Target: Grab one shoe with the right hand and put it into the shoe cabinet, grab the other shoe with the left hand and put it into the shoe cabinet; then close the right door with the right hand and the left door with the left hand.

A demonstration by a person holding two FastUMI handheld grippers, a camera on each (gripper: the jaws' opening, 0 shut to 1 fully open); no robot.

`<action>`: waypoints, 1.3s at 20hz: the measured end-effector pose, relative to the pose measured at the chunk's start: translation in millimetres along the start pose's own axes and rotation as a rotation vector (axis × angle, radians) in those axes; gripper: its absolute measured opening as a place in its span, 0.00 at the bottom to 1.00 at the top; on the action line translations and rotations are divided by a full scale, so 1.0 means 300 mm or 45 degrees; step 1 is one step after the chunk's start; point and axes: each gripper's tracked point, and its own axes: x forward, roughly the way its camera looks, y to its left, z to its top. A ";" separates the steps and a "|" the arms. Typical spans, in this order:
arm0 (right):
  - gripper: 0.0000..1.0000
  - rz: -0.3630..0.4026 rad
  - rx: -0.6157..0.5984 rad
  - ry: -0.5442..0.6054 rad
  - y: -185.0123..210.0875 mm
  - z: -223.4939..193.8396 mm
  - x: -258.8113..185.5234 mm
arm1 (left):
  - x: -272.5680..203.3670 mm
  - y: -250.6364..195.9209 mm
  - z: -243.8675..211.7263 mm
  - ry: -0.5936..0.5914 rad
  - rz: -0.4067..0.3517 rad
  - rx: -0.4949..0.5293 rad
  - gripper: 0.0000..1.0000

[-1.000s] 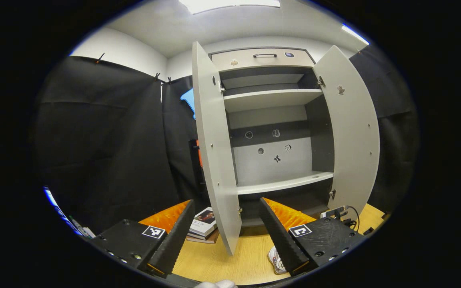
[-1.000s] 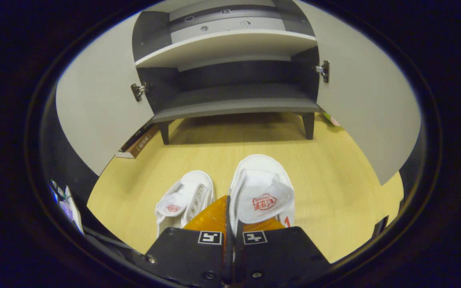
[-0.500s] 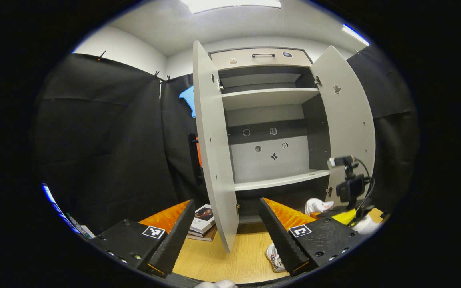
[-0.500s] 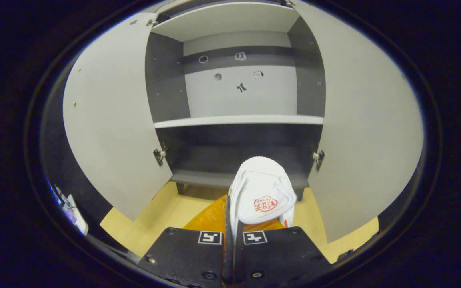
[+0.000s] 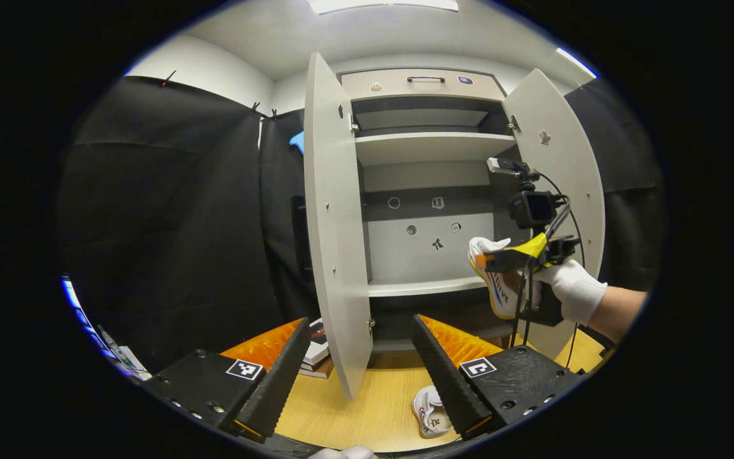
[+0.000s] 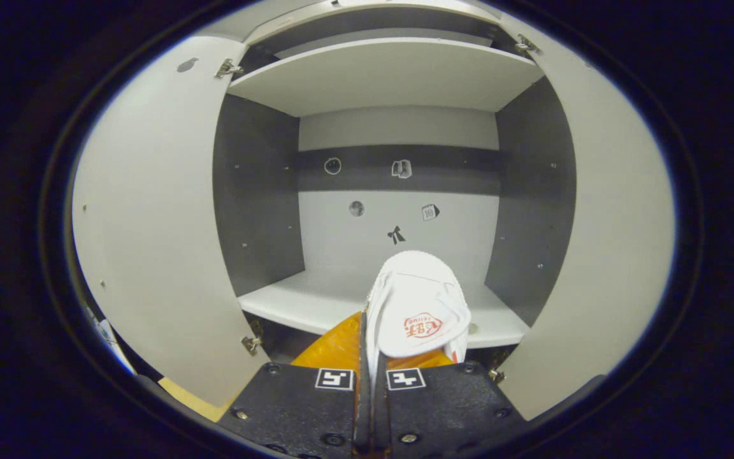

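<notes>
- Bright, even light comes from ceiling panels point(image 5: 383, 5) above.
- Both pictures are sharp, without glare.
- Fisheye distortion bends the cabinet doors point(image 6: 150, 217) strongly near the edges.

Both doors point(image 6: 150, 223) swung wide, middle shelf point(image 6: 316, 299) apparently bare, opening unobstructed

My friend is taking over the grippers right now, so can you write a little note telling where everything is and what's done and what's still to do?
Right gripper: shut on the first white shoe, held up in front of the cabinet's middle shelf.
Left gripper: open, holding nothing, low over the floor.
Second shoe: lying on the floor in front of the shoe cabinet.
Left door and right door: both open.
Done: first shoe picked up.
Left: set it on a shelf, put the second shoe in with the left gripper, close the right door, then the left.
</notes>
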 end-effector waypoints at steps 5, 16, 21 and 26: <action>0.06 -0.024 -0.009 -0.012 -0.068 0.115 0.203 | 0.016 -0.021 -0.020 0.021 0.061 0.001 0.96; 0.06 -0.066 -0.027 0.082 -0.157 0.101 0.565 | 0.027 -0.059 -0.062 0.080 0.173 -0.007 0.96; 0.12 -0.165 -0.077 0.162 -0.215 0.055 0.606 | 0.023 -0.072 -0.034 0.057 0.180 0.010 0.96; 0.31 -0.112 0.039 0.231 -0.206 0.009 0.605 | 0.024 -0.057 -0.045 0.068 0.189 -0.014 0.96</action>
